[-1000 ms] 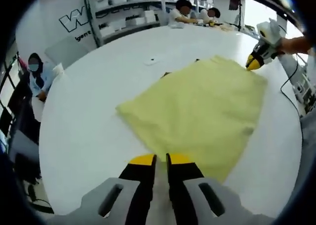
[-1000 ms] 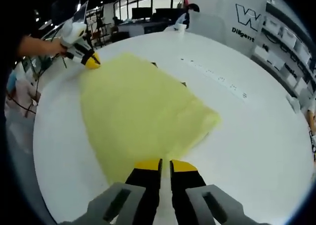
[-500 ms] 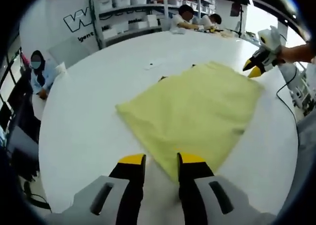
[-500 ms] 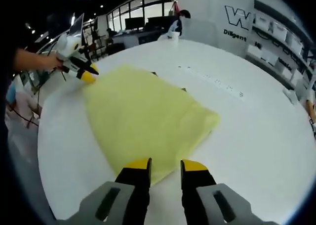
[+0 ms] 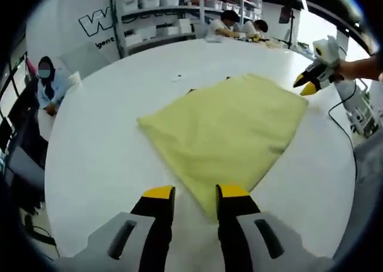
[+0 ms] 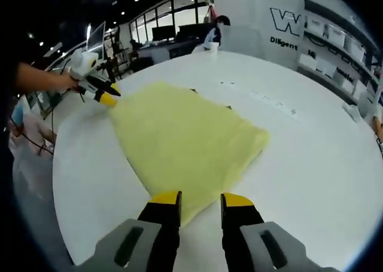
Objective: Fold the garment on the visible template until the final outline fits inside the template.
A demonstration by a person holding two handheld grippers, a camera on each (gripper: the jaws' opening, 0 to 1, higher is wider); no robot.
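A pale yellow garment lies folded flat on the round white table. My left gripper stands open, its yellow fingertips either side of the garment's near corner and clear of the cloth. In the same view my right gripper, held by a hand, hovers just off the far right corner. From the right gripper view the garment spreads ahead, and my right gripper is open astride its near corner. There my left gripper sits beside the far left corner. Small dark template marks peek out along the far edge.
Shelves with white bins stand behind the table, and people sit at a far bench. Another person sits at the left. Cables hang off the table's right edge. White tabletop surrounds the garment on every side.
Both grippers were shut on the garment's corners a second ago and have since opened, letting go. Both have drawn back slightly; the cloth now lies flat.
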